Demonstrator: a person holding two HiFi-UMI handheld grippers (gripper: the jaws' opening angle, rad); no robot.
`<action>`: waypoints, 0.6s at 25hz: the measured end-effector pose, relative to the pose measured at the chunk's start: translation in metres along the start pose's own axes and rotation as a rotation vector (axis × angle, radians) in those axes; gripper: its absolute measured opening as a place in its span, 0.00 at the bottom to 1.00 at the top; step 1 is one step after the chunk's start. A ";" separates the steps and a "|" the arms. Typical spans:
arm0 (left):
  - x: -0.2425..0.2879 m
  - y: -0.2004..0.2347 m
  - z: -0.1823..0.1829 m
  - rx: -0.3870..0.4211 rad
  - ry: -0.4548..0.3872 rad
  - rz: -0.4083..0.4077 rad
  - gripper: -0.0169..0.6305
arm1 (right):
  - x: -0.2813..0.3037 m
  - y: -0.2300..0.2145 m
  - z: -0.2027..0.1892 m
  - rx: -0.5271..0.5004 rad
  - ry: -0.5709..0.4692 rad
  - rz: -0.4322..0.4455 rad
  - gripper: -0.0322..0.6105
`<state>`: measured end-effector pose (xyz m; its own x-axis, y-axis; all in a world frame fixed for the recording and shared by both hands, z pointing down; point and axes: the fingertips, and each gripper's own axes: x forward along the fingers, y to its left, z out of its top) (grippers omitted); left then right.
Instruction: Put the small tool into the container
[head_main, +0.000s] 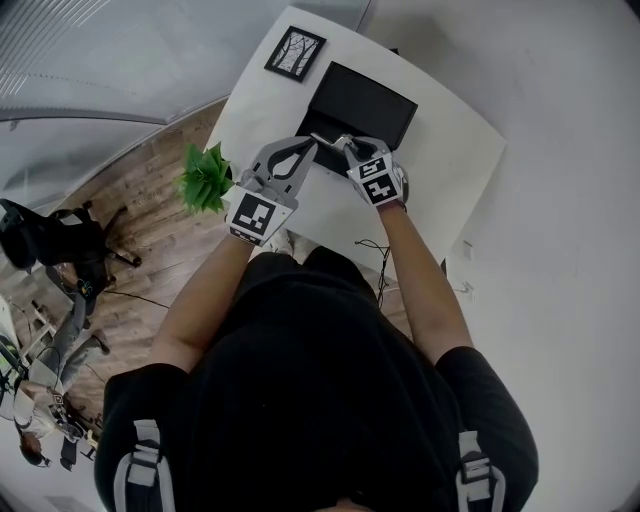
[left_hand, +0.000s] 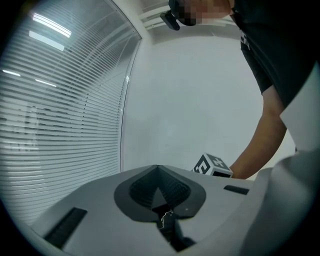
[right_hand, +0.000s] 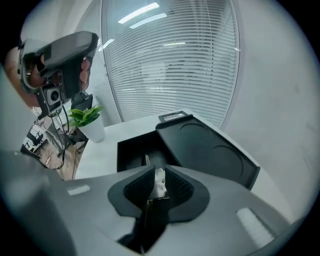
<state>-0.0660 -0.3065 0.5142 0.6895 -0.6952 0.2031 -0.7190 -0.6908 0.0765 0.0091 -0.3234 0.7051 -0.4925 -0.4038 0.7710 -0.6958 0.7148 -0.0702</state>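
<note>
- The small tool (right_hand: 159, 186) is a pale, silvery piece pinched between the two ribbed black pads (right_hand: 180, 189) of the right gripper (right_hand: 159, 171). Its top pokes up just past the fingertips, and its lower part is lost in the dark slot between them.
- The right gripper's jaws are nearly together and clamp the tool from both sides.
- The tool's exact shape is hard to make out. It looks crumpled or knobbly at the top.
- The open black container (right_hand: 131, 150) sits just beyond the held tool on the white table (right_hand: 100, 160). The tool is not inside it.
- The container's flat lid (right_hand: 210, 150) lies open beside it, with two round outlines pressed into its surface.
- The left gripper (left_hand: 159, 169) has its jaws closed tip to tip, with a small dark triangular gap below the tips. A tiny glint of metal shows lower in that gap, and I cannot tell what it is.
- The left gripper points up at a plain wall, with window blinds (left_hand: 55, 115) to one side.
- In the head view both grippers meet over the container's near edge and hide part of it.
- Each marker cube (head_main: 378, 180) carries black-and-white square patterns rather than words.
- A green plant (head_main: 205, 178) stands at the table's left edge.
- A framed picture (head_main: 295, 52) lies at the far end of the table, its drawing too small to read.
</note>
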 end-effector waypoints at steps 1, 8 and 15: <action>-0.001 0.000 0.001 0.003 0.002 0.002 0.04 | -0.005 0.000 0.006 0.003 -0.023 -0.004 0.16; -0.007 -0.017 0.022 0.009 -0.021 -0.040 0.04 | -0.076 0.011 0.056 0.041 -0.253 -0.013 0.16; -0.022 -0.041 0.060 0.027 -0.066 -0.118 0.04 | -0.176 0.038 0.120 0.020 -0.540 -0.028 0.09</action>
<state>-0.0469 -0.2746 0.4476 0.7742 -0.6195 0.1297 -0.6303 -0.7732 0.0699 0.0069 -0.2937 0.4906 -0.6682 -0.6626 0.3383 -0.7201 0.6903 -0.0705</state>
